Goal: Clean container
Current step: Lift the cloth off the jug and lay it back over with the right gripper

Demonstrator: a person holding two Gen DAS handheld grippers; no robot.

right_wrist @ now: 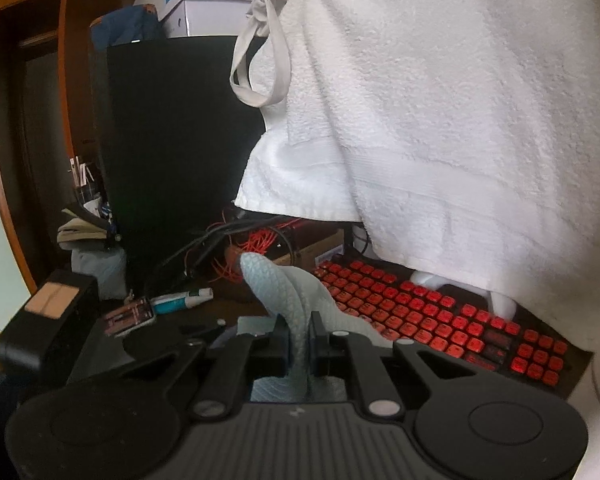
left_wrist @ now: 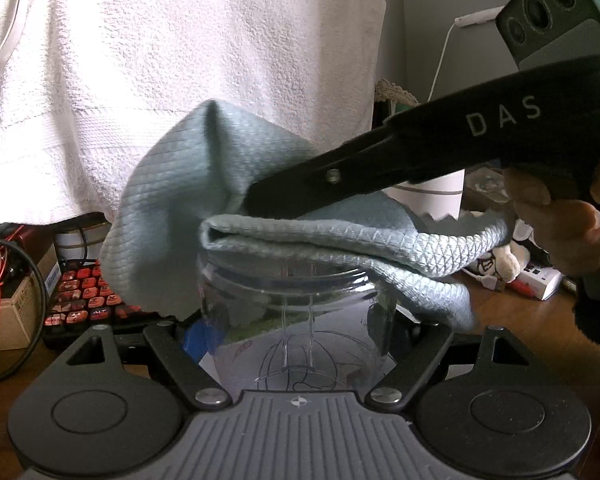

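Fingers of the left gripper [left_wrist: 298, 332] are standing wide apart, clasping a clear plastic container [left_wrist: 296, 316] on both sides above the wooden desk [left_wrist: 512, 320]. The right gripper [right_wrist: 300, 344], reaching in from the right, is pinching a grey-blue cloth [left_wrist: 228, 200] between nearly closed jaws, draping it over the container's open mouth. Behind, a white towel [right_wrist: 440, 100] is hanging over a red-lit keyboard [right_wrist: 440, 320].

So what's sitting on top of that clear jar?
A folded grey-blue cloth lies across the mouth of the clear jar, pinched by the right gripper. The left gripper holds the jar's sides. The cloth hides the rim's far edge and the opening.
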